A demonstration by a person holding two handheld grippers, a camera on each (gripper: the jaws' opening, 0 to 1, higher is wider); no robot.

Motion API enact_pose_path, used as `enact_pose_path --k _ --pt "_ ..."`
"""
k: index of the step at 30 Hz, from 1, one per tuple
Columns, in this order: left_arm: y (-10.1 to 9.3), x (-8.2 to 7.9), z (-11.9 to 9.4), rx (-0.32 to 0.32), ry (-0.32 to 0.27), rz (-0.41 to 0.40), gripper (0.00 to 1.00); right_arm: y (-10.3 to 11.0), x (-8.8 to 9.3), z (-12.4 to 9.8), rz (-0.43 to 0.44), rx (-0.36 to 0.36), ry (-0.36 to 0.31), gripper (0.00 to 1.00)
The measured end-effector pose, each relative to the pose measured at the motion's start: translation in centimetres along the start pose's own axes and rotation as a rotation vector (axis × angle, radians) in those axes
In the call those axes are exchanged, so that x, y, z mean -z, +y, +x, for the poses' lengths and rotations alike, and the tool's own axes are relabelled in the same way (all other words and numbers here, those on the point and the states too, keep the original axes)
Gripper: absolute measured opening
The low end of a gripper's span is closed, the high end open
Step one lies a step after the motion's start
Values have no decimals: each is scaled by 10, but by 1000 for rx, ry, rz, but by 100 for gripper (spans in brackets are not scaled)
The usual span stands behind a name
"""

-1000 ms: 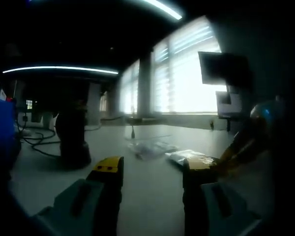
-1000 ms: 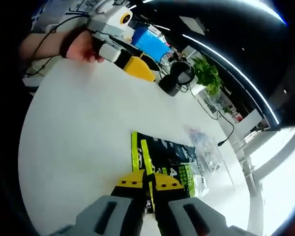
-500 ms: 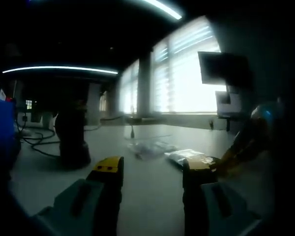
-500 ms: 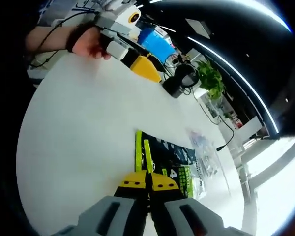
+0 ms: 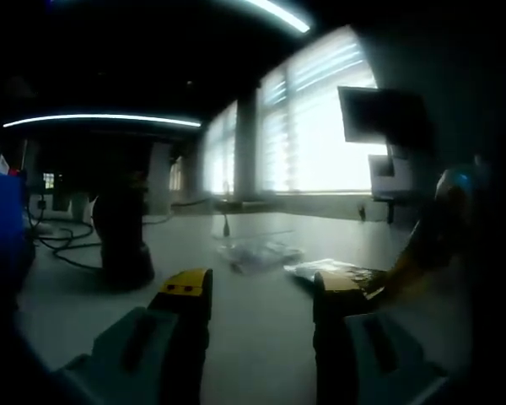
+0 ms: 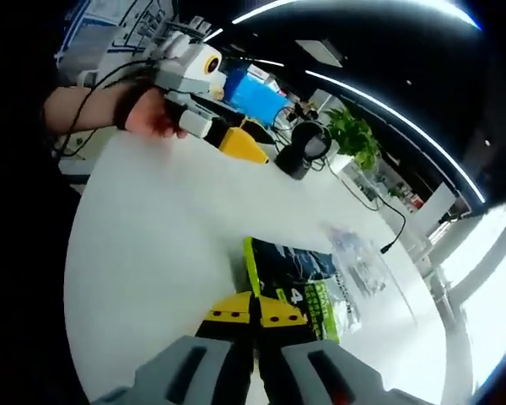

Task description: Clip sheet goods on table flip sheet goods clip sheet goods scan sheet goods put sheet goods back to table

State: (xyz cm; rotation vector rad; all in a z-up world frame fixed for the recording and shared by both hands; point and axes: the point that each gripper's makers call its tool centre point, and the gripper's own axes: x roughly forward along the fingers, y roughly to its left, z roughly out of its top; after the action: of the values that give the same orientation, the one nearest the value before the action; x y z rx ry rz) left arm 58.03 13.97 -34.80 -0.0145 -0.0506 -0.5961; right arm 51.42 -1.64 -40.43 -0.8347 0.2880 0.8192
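The right gripper (image 6: 255, 310) has its yellow-tipped jaws pressed together on the near edge of the sheet goods (image 6: 297, 278), a flat dark packet with green print, so the first clip looks done. In the right gripper view the packet seems to lie flat or nearly flat on the white table (image 6: 160, 245); whether its clamped edge is lifted I cannot tell. In the left gripper view it shows as a pale flat shape (image 5: 333, 270) low over the table just past the right-hand jaw, with the other gripper's yellow tip beside it. The left gripper (image 5: 261, 291) has its jaws apart with nothing between them and sits near the table's far end, where the right gripper view shows it in a hand (image 6: 156, 114). A black scanner-like stand (image 6: 302, 152) stands beyond the packet, and a clear plastic bag (image 6: 358, 257) lies just beside it. My judgement is that the flip, the second clip, the scan and the return to the table are all left to do
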Motion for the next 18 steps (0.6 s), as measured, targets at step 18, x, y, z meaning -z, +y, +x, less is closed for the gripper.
enact_pose_path --k 18 --pt "1 1 1 -3 6 6 41 12 3 -14 -14 50 -39 14"
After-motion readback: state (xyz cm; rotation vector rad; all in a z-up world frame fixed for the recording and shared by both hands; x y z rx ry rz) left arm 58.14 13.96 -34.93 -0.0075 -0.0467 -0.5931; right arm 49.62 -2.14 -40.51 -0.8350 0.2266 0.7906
